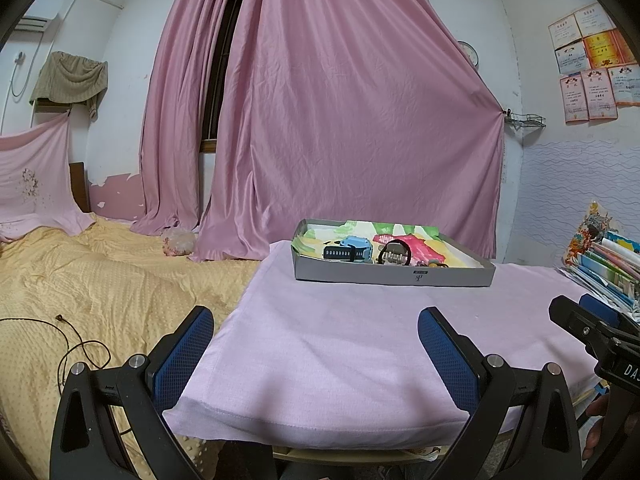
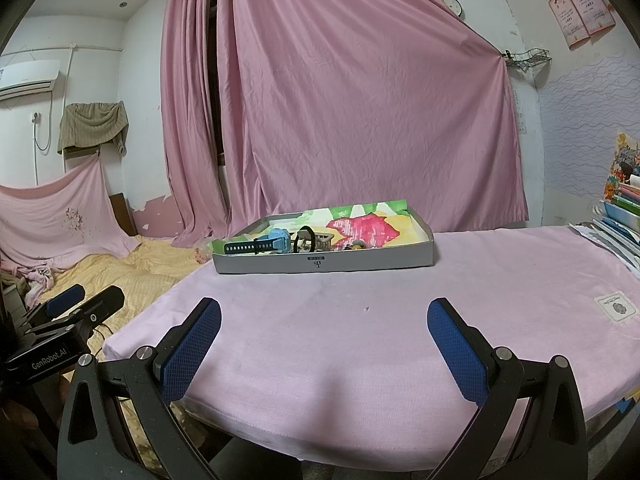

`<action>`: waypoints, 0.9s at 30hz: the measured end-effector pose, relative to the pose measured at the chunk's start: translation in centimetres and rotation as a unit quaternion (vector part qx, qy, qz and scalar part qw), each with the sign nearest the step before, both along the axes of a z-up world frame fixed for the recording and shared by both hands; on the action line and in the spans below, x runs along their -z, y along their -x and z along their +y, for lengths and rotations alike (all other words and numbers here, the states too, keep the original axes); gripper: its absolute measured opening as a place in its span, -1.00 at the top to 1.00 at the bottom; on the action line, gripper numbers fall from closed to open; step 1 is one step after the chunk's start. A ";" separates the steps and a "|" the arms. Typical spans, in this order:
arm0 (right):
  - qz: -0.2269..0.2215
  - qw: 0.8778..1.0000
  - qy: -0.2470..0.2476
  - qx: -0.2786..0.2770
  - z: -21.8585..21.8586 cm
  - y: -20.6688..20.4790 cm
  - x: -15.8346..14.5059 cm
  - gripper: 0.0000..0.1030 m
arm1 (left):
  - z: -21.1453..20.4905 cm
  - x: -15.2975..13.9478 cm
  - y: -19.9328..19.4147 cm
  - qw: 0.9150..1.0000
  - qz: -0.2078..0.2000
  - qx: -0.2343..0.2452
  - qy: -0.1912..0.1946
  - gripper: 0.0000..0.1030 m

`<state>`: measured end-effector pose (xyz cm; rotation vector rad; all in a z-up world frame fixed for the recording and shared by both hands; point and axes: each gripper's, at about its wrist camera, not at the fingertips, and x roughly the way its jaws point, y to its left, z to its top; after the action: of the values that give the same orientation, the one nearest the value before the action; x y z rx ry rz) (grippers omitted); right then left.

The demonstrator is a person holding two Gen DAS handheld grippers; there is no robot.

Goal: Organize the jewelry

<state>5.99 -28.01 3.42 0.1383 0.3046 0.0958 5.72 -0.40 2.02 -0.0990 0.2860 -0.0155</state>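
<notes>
A shallow grey cardboard tray [image 1: 394, 276] [image 2: 324, 266] lined with a bright floral paper sits at the far side of the pink-covered table [image 1: 340, 340] [image 2: 360, 320]. Inside it lie a blue watch with a dark strap [image 1: 350, 251] [image 2: 262, 244], a black hair band [image 1: 394, 248] [image 2: 304, 236], a hair clip [image 1: 394, 258] [image 2: 322, 240] and some small pieces near the front wall. My left gripper [image 1: 316, 334] and right gripper [image 2: 324, 330] both hang open over the table's near edge, well short of the tray, with nothing between the fingers.
A bed with a yellow blanket [image 1: 100, 280] and a thin brown cable [image 1: 76, 344] lies to the left. Stacked books and papers [image 1: 608, 268] [image 2: 620, 212] crowd the table's right end. A pink curtain [image 1: 340, 120] hangs behind the tray. A white label [image 2: 614, 307] is sewn on the cloth.
</notes>
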 end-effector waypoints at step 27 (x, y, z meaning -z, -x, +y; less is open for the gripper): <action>0.011 1.000 -0.002 0.000 0.0 -0.6 0.2 -0.97 | 0.5 0.9 -0.7 1.000 0.010 -0.007 0.002 -0.99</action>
<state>6.64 -28.02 3.20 0.1439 0.3271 0.0950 6.44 0.11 1.14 -0.1062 0.3048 -0.0013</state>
